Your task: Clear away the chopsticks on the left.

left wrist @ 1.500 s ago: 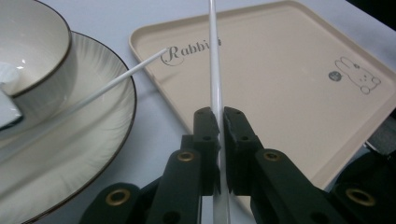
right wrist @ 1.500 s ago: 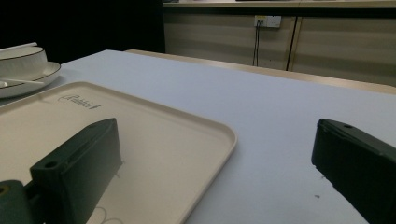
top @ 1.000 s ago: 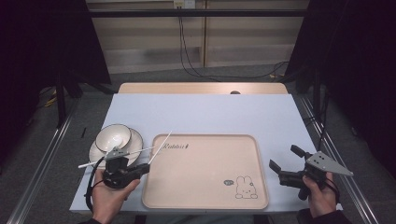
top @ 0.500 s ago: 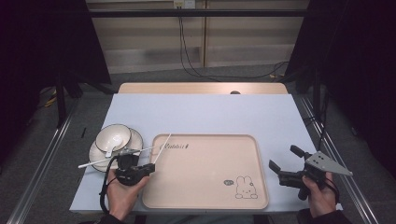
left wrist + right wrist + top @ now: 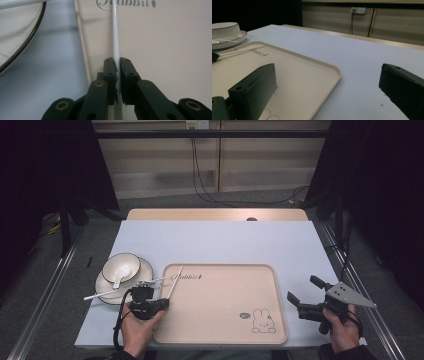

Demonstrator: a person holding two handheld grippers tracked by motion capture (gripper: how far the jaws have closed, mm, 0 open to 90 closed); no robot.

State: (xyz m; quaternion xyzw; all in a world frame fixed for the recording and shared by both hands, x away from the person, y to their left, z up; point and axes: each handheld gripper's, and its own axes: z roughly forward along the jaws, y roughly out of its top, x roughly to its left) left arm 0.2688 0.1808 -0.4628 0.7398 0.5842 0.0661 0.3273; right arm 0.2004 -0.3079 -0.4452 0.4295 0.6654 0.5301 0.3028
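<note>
My left gripper [image 5: 163, 302] [image 5: 117, 64] is shut on a thin white chopstick [image 5: 175, 281] [image 5: 115, 30]. The chopstick slants forward over the left edge of the beige rabbit tray [image 5: 220, 266] [image 5: 165, 50], its tip near the printed word. A second white chopstick [image 5: 102, 294] lies across the white plate [image 5: 106, 288], which carries a bowl [image 5: 121, 266] with a spoon in it. My right gripper [image 5: 301, 289] [image 5: 328, 72] is held open just right of the tray, with nothing between its jaws.
The plate and bowl [image 5: 223, 30] stand on the pale table sheet [image 5: 225, 242] just left of the tray. Bare sheet stretches behind the tray to the wooden back edge [image 5: 215, 214]. Cables hang down the wall behind.
My left hand has shifted right and lower, bringing the held chopstick down over the tray's left edge. The right hand has stayed put.
</note>
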